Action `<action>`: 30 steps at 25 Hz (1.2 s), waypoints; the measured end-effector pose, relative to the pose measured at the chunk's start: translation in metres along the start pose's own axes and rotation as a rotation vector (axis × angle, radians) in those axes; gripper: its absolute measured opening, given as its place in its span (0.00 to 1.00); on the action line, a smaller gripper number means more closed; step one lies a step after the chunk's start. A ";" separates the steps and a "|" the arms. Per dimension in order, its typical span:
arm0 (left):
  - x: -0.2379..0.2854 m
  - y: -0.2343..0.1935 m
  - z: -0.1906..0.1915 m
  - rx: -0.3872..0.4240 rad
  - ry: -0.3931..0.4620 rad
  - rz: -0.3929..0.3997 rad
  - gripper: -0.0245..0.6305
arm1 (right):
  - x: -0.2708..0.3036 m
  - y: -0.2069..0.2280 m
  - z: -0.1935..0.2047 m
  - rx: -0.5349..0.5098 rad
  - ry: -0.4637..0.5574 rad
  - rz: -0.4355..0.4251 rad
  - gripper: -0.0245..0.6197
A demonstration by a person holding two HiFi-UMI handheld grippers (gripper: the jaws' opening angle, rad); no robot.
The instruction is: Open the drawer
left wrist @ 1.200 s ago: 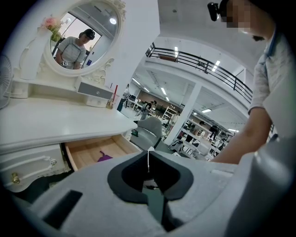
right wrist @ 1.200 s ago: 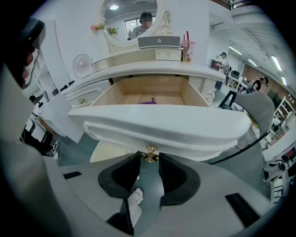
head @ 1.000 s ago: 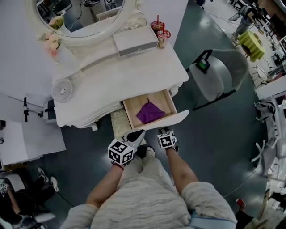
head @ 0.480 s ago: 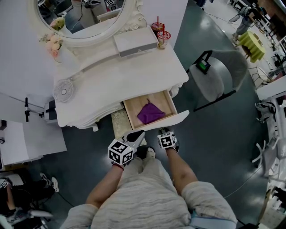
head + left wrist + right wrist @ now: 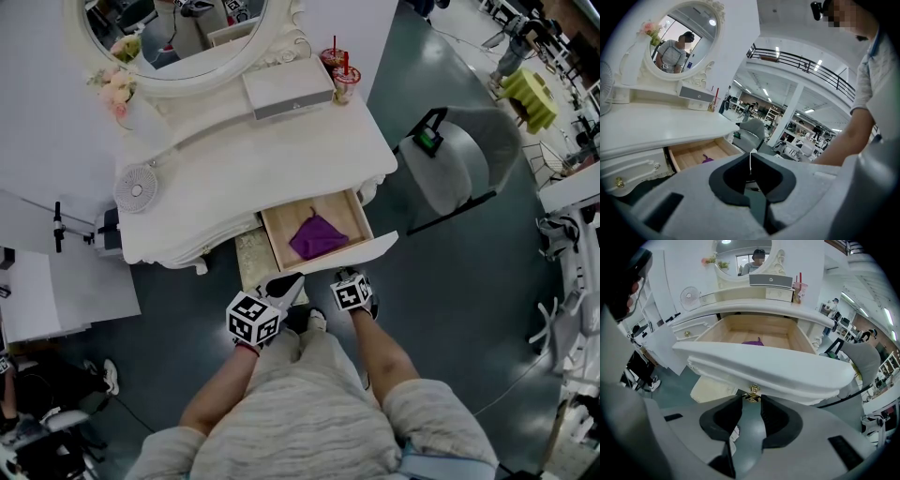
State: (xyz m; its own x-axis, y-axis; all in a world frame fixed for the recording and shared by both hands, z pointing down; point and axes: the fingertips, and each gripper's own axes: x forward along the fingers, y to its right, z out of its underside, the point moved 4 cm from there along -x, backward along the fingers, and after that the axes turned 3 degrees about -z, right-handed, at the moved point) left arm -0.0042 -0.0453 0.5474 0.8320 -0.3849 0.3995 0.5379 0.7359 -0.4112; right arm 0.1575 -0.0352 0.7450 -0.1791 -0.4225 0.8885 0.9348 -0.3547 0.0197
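Brass knob (image 5: 753, 390) of the open drawer (image 5: 764, 366) sits pinched in the right claw (image 5: 751, 399); left claw (image 5: 750, 157) pressed together

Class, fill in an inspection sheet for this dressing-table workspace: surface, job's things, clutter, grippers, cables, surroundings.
Surface: white tabletop, mostly bare.
Job's things: drawer open, purple cloth inside; gold knob on its front.
Clutter: fan at left; box, cups and flowers by the mirror.
Grippers: left gripper jaws together, empty; right gripper jaws closed on the knob.
Cables: one thin cable on the floor, far right.
Surroundings: grey chair right of the table.
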 end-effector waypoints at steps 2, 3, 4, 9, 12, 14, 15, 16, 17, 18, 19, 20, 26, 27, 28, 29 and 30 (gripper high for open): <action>0.000 0.000 0.000 0.000 0.002 0.001 0.06 | 0.000 0.001 0.002 -0.001 -0.004 0.007 0.22; 0.000 0.000 0.000 0.001 0.002 0.002 0.06 | -0.001 0.001 0.003 0.004 -0.009 0.014 0.22; 0.000 0.001 -0.001 0.000 0.003 0.003 0.06 | -0.003 0.002 0.004 0.008 -0.013 0.020 0.21; 0.002 0.003 -0.003 0.000 0.011 0.012 0.06 | -0.018 -0.008 0.001 -0.028 0.013 0.001 0.08; 0.002 0.003 -0.007 0.004 0.017 0.017 0.06 | -0.024 -0.016 -0.002 -0.043 0.048 -0.036 0.07; 0.002 0.003 -0.009 0.007 0.022 0.018 0.06 | -0.032 -0.024 -0.009 -0.024 0.088 -0.074 0.06; 0.002 0.003 -0.011 0.009 0.024 0.018 0.06 | -0.036 -0.027 -0.013 -0.012 0.109 -0.091 0.06; 0.002 0.003 -0.011 0.010 0.025 0.019 0.06 | -0.041 -0.030 -0.016 0.001 0.130 -0.106 0.06; 0.001 0.003 -0.012 0.011 0.026 0.019 0.06 | -0.046 -0.033 -0.020 0.017 0.149 -0.119 0.06; 0.000 0.003 -0.012 0.012 0.026 0.020 0.06 | -0.051 -0.035 -0.025 0.036 0.167 -0.132 0.06; -0.001 0.003 -0.012 0.013 0.025 0.021 0.06 | -0.056 -0.037 -0.029 0.057 0.185 -0.145 0.05; -0.002 0.003 -0.011 0.013 0.024 0.022 0.06 | -0.061 -0.039 -0.033 0.079 0.203 -0.159 0.06; -0.015 0.001 -0.005 -0.005 0.017 0.015 0.06 | -0.097 -0.049 -0.057 0.136 0.299 -0.229 0.05; -0.017 0.001 -0.005 -0.007 0.017 0.015 0.06 | -0.104 -0.052 -0.061 0.132 0.311 -0.239 0.06; -0.018 0.001 -0.005 -0.007 0.019 0.015 0.06 | -0.110 -0.053 -0.065 0.128 0.320 -0.247 0.06; -0.020 0.001 -0.006 -0.005 0.021 0.015 0.06 | -0.116 -0.055 -0.067 0.124 0.328 -0.255 0.06; -0.021 0.002 -0.007 -0.004 0.024 0.016 0.06 | -0.122 -0.057 -0.070 0.121 0.336 -0.262 0.06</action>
State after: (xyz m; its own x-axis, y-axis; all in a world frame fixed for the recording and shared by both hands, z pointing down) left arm -0.0202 -0.0397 0.5324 0.8434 -0.3863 0.3734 0.5250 0.7401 -0.4203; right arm 0.1048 -0.0219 0.6037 -0.4859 -0.5859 0.6485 0.8701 -0.3941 0.2959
